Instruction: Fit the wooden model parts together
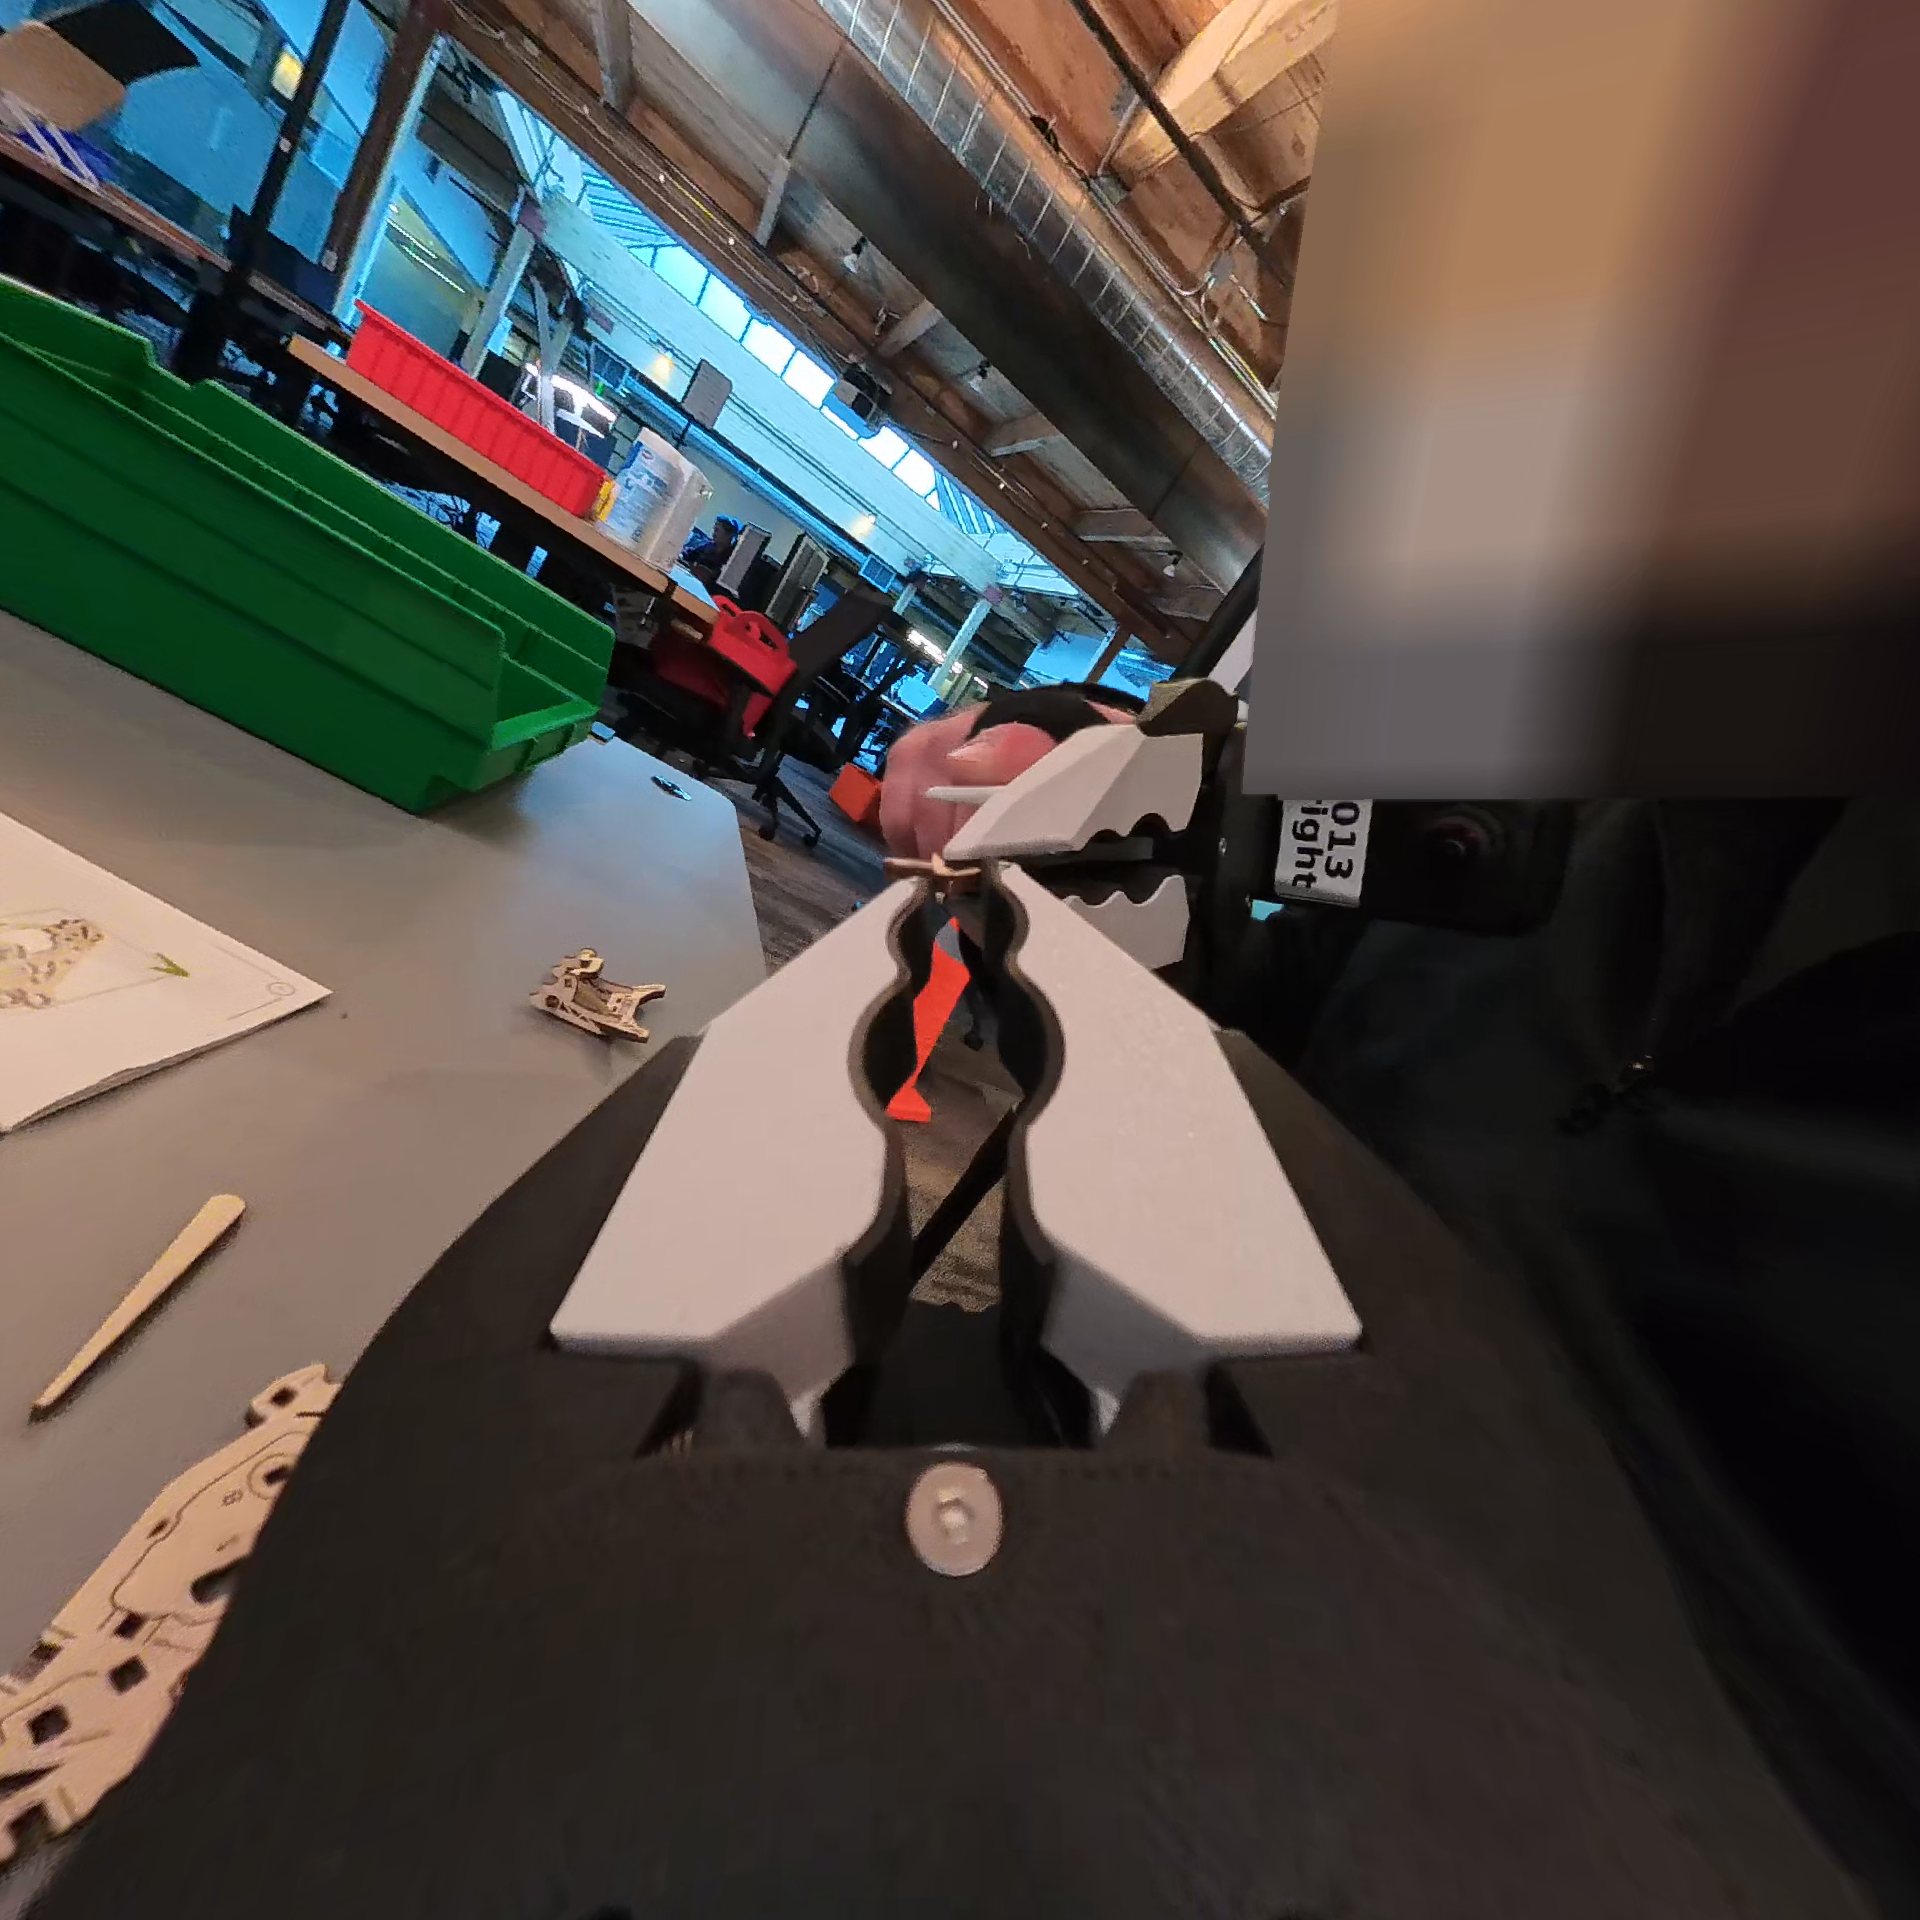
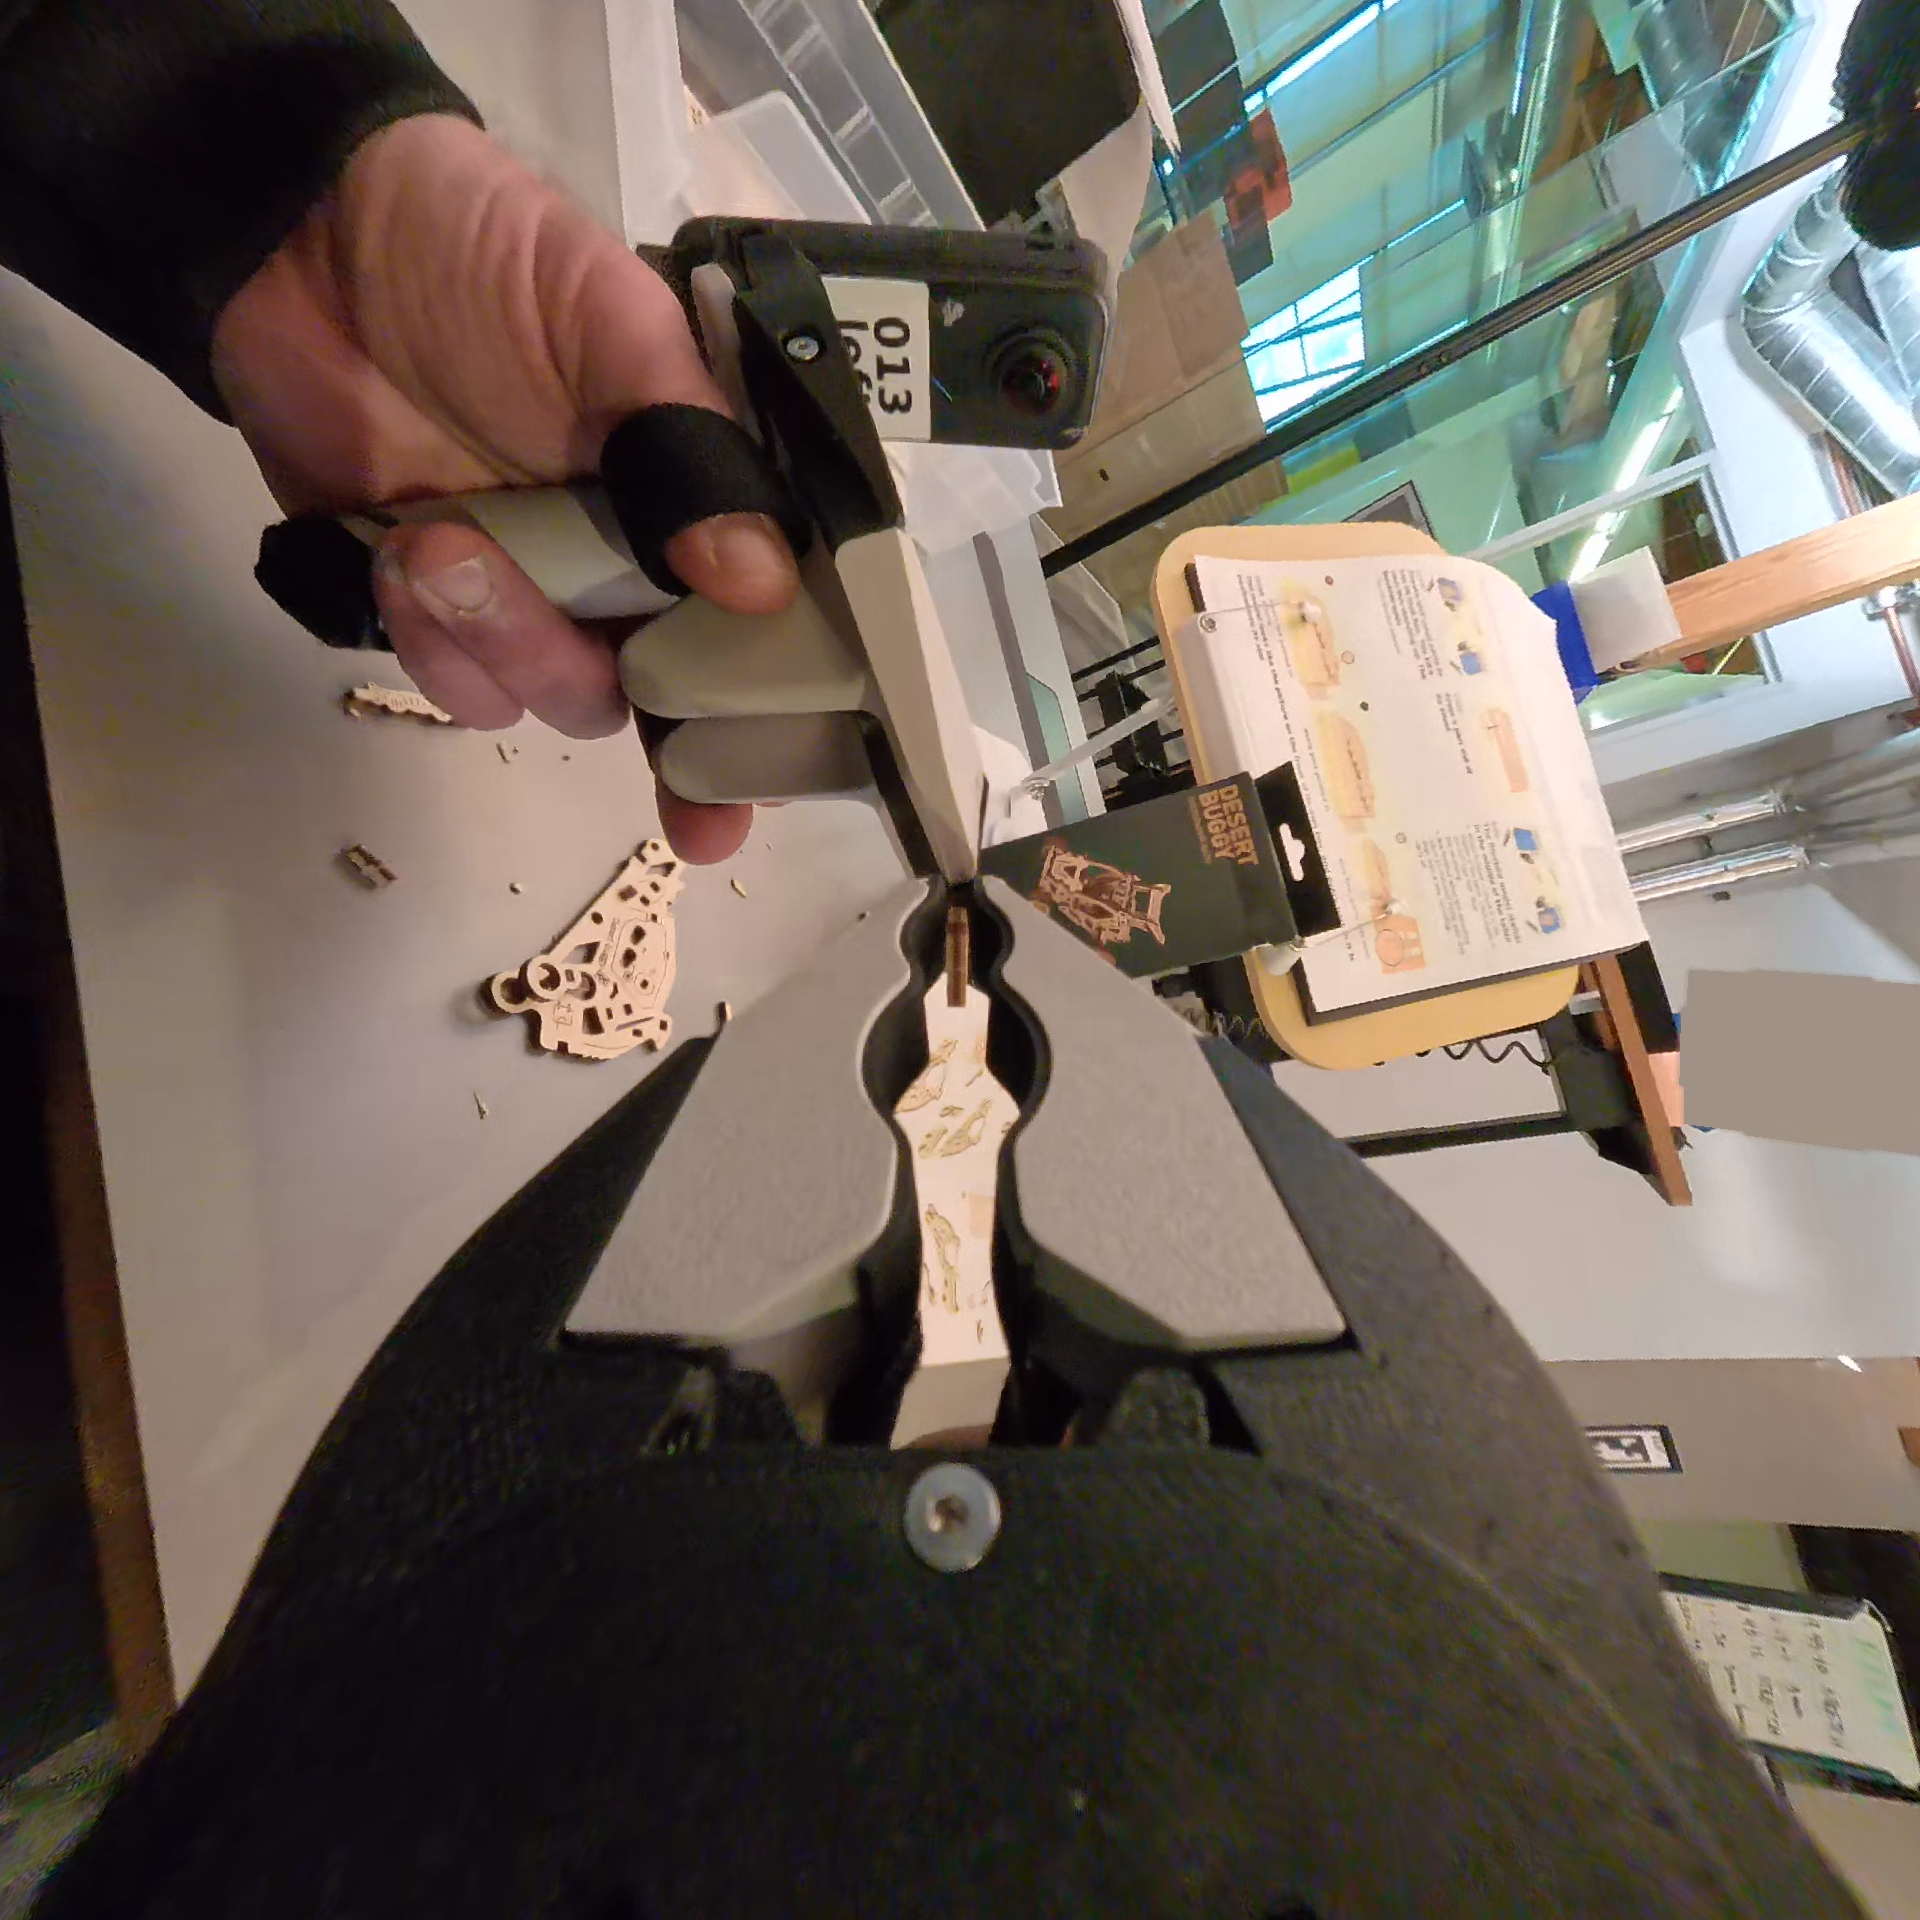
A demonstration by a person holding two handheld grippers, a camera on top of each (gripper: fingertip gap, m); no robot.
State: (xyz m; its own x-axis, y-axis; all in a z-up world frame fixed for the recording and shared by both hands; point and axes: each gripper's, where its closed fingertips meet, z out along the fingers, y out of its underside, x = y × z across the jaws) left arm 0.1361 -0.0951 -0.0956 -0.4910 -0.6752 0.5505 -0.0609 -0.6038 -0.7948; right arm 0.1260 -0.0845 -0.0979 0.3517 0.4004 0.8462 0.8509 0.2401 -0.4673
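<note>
- Our left gripper [image 1: 948,878] has its fingers nearly together, pinching a small wooden part [image 1: 928,865] at the very tips, held up off the grey table [image 1: 436,862].
- Our right gripper [image 2: 958,888] is likewise clamped on a thin wooden piece [image 2: 956,951], seen edge-on between its pads and running back into the jaw hollow.
- The two grippers meet tip to tip, roughly at right angles, so both wooden bits sit at one spot in the air, touching or nearly so; we cannot tell if they are joined.
- A hand [image 2: 457,436] in a dark sleeve grips the left gripper's handle.
- On the table lie a small assembled wooden sub-part [image 1: 597,995], a tapered wooden stick [image 1: 140,1304], a punched wooden sheet [image 2: 597,971] and loose scraps.
- A white instruction booklet [image 1: 125,997] lies at the table's left, with green bins [image 1: 260,582] behind it.
- A dark model package [image 2: 1174,883] hangs on a clipboard stand [image 2: 1423,800].
</note>
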